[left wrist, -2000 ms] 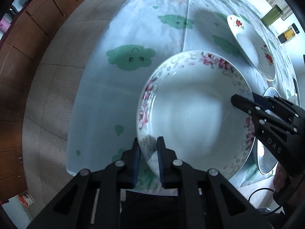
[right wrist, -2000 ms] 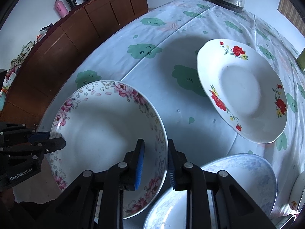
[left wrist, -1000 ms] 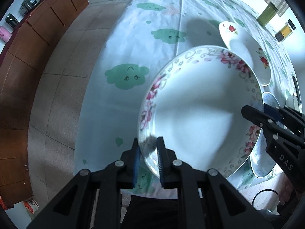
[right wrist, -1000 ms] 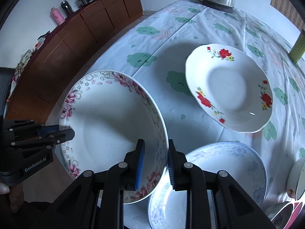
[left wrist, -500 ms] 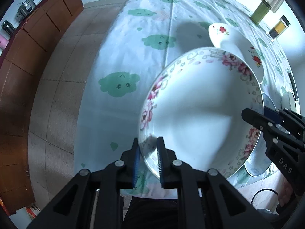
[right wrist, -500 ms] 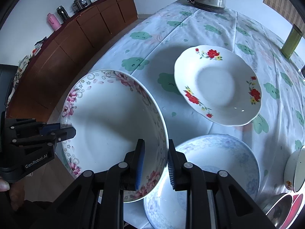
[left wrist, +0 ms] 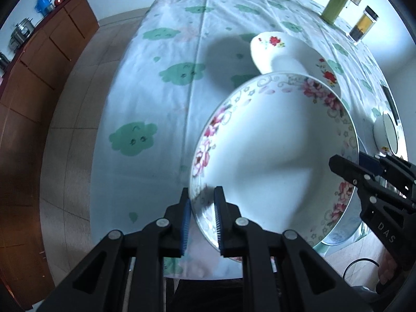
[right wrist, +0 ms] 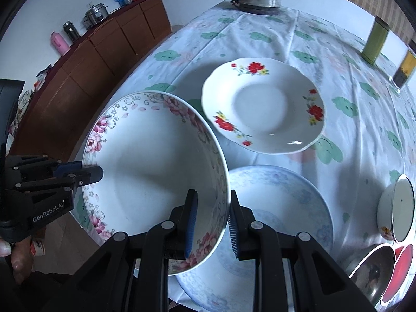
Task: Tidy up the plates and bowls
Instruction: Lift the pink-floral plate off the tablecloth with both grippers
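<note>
The left gripper [left wrist: 202, 208] is clamped on the near-left rim of the pink-flowered bowl [right wrist: 156, 171], and the right gripper [right wrist: 211, 221] pinches the opposite rim, so the wide dish hangs level between them above the table edge. Two grips likely keep it from tipping. Just right sits the blue-patterned plate [right wrist: 286, 202], beyond it the red-rose plate [right wrist: 262, 104], probably stacking spots
</note>
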Action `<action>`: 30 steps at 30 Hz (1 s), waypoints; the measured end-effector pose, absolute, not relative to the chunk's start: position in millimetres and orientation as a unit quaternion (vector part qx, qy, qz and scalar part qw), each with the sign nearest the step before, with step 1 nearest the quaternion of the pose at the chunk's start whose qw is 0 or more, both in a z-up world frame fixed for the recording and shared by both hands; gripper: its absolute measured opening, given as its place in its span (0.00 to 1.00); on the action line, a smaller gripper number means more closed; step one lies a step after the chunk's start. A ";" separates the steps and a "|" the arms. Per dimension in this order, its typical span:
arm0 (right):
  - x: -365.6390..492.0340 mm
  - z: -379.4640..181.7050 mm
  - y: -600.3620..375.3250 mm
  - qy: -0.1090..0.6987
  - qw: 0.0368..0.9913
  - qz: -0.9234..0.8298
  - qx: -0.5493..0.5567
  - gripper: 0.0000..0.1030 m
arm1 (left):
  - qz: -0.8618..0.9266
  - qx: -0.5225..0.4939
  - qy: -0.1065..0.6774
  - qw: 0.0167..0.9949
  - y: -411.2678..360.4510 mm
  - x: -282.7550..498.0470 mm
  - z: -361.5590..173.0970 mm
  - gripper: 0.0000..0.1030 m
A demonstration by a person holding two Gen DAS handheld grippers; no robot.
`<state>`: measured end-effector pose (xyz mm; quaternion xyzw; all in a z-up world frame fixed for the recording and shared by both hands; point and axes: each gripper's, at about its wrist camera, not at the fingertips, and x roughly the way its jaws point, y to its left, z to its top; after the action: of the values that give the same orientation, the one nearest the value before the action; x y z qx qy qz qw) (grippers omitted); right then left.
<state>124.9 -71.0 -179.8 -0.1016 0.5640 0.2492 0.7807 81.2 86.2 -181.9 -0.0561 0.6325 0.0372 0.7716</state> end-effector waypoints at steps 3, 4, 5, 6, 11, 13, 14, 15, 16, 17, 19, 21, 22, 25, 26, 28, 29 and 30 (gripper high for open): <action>124.6 -177.6 -79.3 0.563 0.785 0.241 -0.096 0.24 | 0.030 -0.050 0.633 0.772 79.0 84.7 -180.6 0.13; 124.7 -176.4 -81.8 0.563 0.786 0.239 -0.095 0.24 | 0.028 -0.046 0.632 0.773 76.4 85.9 -179.1 0.13; 124.4 -175.2 -84.3 0.562 0.787 0.237 -0.093 0.24 | 0.028 -0.044 0.630 0.775 74.9 86.6 -178.2 0.13; 124.6 -174.0 -86.5 0.561 0.788 0.235 -0.091 0.24 | 0.026 -0.041 0.629 0.776 72.4 88.0 -176.6 0.13; 124.3 -172.1 -96.5 0.562 0.792 0.226 -0.084 0.24 | 0.018 -0.037 0.628 0.778 64.9 91.4 -172.4 0.13; 124.0 -170.9 -100.0 0.562 0.793 0.222 -0.082 0.24 | 0.014 -0.035 0.628 0.777 62.5 92.4 -171.5 0.13; 123.5 -170.3 -101.5 0.561 0.794 0.221 -0.081 0.24 | 0.013 -0.035 0.628 0.778 61.3 92.1 -170.5 0.13; 123.5 -169.6 -102.6 0.561 0.794 0.220 -0.080 0.24 | 0.012 -0.034 0.627 0.778 60.2 92.7 -169.9 0.13; 123.2 -168.8 -103.9 0.561 0.795 0.219 -0.079 0.24 | 0.011 -0.033 0.627 0.778 59.2 92.9 -169.5 0.13; 122.4 -168.6 -104.7 0.560 0.795 0.218 -0.079 0.24 | 0.010 -0.032 0.627 0.779 58.4 93.2 -169.2 0.13; 121.4 -168.1 -107.2 0.560 0.796 0.216 -0.078 0.24 | 0.007 -0.030 0.626 0.779 55.9 93.8 -168.5 0.13; 120.6 -168.4 -110.6 0.561 0.796 0.212 -0.075 0.24 | 0.003 -0.027 0.626 0.779 52.5 94.3 -168.0 0.13; 120.3 -168.3 -112.4 0.562 0.797 0.210 -0.075 0.24 | 0.000 -0.026 0.626 0.779 50.9 94.5 -167.7 0.13; 120.2 -168.0 -116.6 0.563 0.798 0.204 -0.072 0.24 | -0.006 -0.023 0.626 0.780 46.3 95.4 -166.7 0.13; 119.8 -167.7 -118.6 0.563 0.799 0.202 -0.071 0.24 | -0.007 -0.022 0.625 0.780 44.8 95.9 -166.3 0.13; 118.8 -167.5 -122.4 0.563 0.800 0.198 -0.069 0.24 | -0.011 -0.020 0.625 0.780 41.2 97.0 -165.8 0.13; 118.2 -167.6 -123.8 0.563 0.800 0.196 -0.068 0.24 | -0.013 -0.019 0.625 0.781 39.7 97.4 -165.8 0.13; 117.7 -167.4 -125.9 0.563 0.801 0.194 -0.068 0.24 | -0.015 -0.018 0.625 0.781 37.8 97.9 -165.7 0.13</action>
<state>117.7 -125.9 -167.4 -0.0675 0.5626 0.1939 0.8008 97.9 37.8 -165.7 -0.0179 0.6246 -0.0154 0.7806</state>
